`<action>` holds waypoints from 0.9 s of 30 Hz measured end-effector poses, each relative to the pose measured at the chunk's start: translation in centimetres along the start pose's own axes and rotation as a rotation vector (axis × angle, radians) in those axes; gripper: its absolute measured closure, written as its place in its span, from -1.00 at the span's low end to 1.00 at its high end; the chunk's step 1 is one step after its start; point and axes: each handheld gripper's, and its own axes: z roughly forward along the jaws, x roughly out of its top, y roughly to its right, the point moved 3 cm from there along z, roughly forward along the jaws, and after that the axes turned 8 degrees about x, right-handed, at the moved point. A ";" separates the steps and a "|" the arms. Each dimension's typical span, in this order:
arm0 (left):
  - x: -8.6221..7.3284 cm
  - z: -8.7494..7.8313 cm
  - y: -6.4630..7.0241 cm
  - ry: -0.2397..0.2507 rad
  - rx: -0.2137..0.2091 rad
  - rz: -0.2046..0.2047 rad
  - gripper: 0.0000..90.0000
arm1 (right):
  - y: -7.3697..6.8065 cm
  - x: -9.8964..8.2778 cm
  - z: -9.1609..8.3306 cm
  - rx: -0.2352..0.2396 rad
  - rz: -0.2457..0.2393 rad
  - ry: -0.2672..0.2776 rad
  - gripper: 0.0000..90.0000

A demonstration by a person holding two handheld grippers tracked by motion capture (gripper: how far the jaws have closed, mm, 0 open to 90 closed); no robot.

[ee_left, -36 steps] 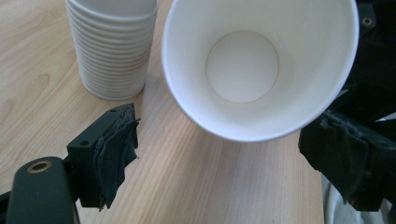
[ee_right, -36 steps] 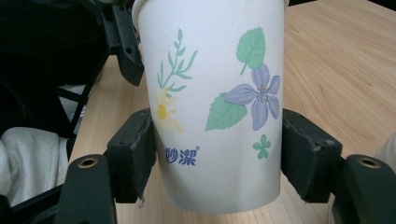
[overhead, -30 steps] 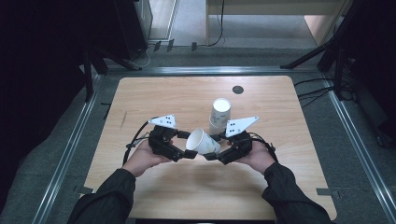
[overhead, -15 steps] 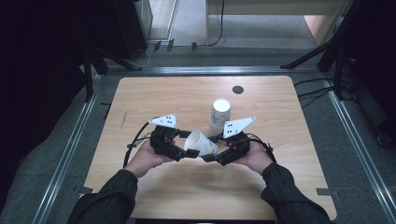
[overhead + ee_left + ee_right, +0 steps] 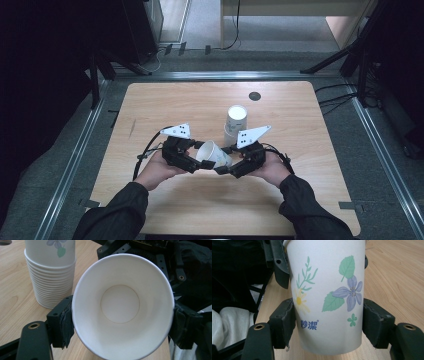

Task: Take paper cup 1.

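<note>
The left gripper's (image 5: 122, 322) jaws have just been closing and press the cup's (image 5: 120, 302) rim on both sides, its mouth facing the camera; a cup stack (image 5: 51, 277) stands behind on the table (image 5: 12, 290).

a light wooden table (image 5: 165, 105) with rounded corners stands on a grey floor (image 5: 385, 165), seen from above. near its far edge, right of centre, a small dark round disc (image 5: 254, 96) sits flush in the tabletop. a faint dark streak (image 5: 132, 127) marks the wood toward the left side. metal rails (image 5: 70, 165) run along the floor on the left, on the right and across the far side of the table. beyond the far rail, black cables (image 5: 235, 30) trail over the floor beside a pale wooden cabinet (image 5: 300, 7). dark stand legs (image 5: 340, 57) angle down at the far right, and more cables (image 5: 340, 97) lie next to them. the left of the room is in deep shadow.
</note>
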 end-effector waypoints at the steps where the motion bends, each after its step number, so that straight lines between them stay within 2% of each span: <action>1: 0.0 0.0 0.0 -0.003 0.000 0.001 -0.53 | 0.0 0.0 0.0 0.000 0.001 -0.001 -0.27; 12: 0.0 -0.1 -0.1 0.010 -0.005 -0.016 -0.50 | 0.0 0.0 0.1 0.008 0.013 -0.005 -0.28; 27: 0.1 -0.4 -0.1 0.029 0.000 -0.013 -0.49 | -0.1 -0.1 0.1 0.000 0.008 -0.014 -0.30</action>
